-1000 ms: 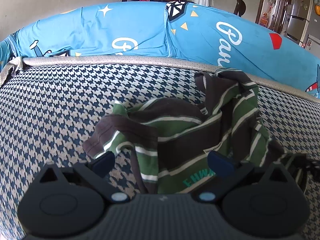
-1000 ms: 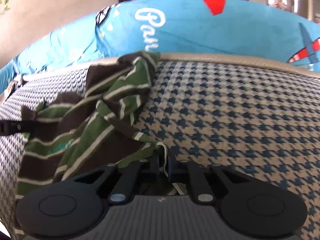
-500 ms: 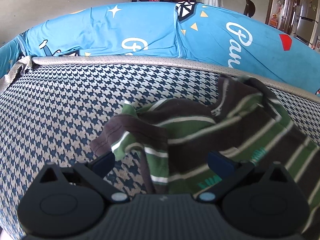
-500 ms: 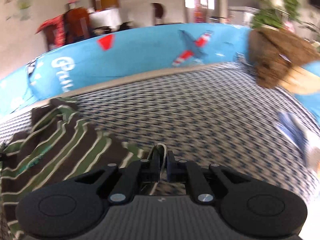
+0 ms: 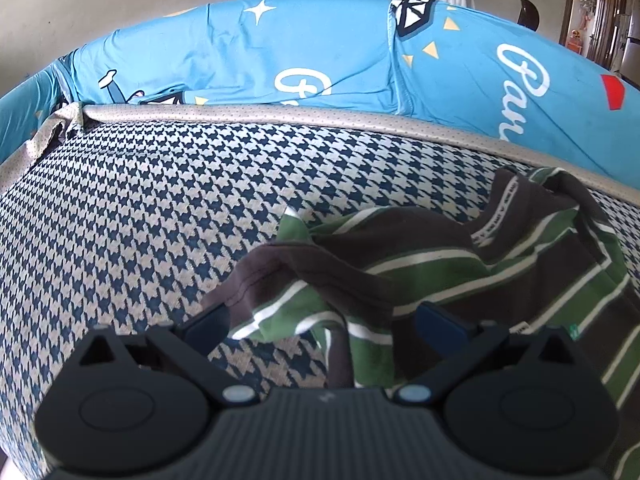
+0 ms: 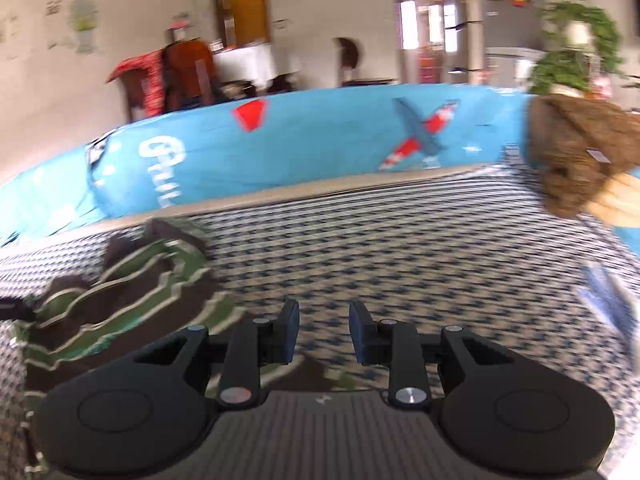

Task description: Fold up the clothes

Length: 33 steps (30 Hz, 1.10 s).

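Houndstooth fabric covers the sofa seat (image 5: 132,208), with blue printed cushions (image 5: 288,52) along its back edge. The striped shirt (image 5: 460,264) lies crumpled near that back edge, stretched across the seat. The left gripper (image 5: 322,318), jaws wide, straddles its near sleeve without pinching. The right gripper (image 6: 324,330) has just been opening, nothing between its jaws; the shirt lies to its left.

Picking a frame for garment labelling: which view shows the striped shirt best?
Left wrist. The striped shirt is sharp there, its green, brown and white stripes and crumpled folds clear, lying on the houndstooth cover. Right wrist shows it only at the left edge, motion-blurred and partly cut off.
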Each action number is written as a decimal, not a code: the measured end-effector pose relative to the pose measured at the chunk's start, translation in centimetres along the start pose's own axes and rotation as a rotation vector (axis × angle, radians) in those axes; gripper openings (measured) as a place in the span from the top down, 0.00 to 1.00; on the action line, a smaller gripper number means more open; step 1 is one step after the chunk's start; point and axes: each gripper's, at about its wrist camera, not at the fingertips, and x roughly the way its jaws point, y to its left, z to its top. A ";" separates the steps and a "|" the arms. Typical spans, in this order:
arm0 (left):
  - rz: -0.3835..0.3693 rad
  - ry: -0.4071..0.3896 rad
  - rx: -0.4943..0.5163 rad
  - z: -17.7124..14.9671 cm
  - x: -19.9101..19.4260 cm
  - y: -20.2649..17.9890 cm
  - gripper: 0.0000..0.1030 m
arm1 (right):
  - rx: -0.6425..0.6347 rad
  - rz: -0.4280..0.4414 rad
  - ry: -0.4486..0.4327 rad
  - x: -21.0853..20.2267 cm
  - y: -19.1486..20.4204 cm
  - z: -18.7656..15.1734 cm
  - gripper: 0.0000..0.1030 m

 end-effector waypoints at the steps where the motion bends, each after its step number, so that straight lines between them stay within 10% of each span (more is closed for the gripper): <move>1: 0.002 0.001 0.000 0.1 0.2 0.1 0.00 | -0.011 0.027 0.009 0.7 0.7 0.1 0.73; 12: -0.006 0.014 -0.011 1.4 2.3 0.6 0.00 | -0.090 0.157 0.053 6.9 7.3 1.1 0.73; 33: -0.027 0.060 -0.022 2.7 4.8 0.9 0.00 | -0.052 0.135 0.088 19.0 12.0 4.9 0.54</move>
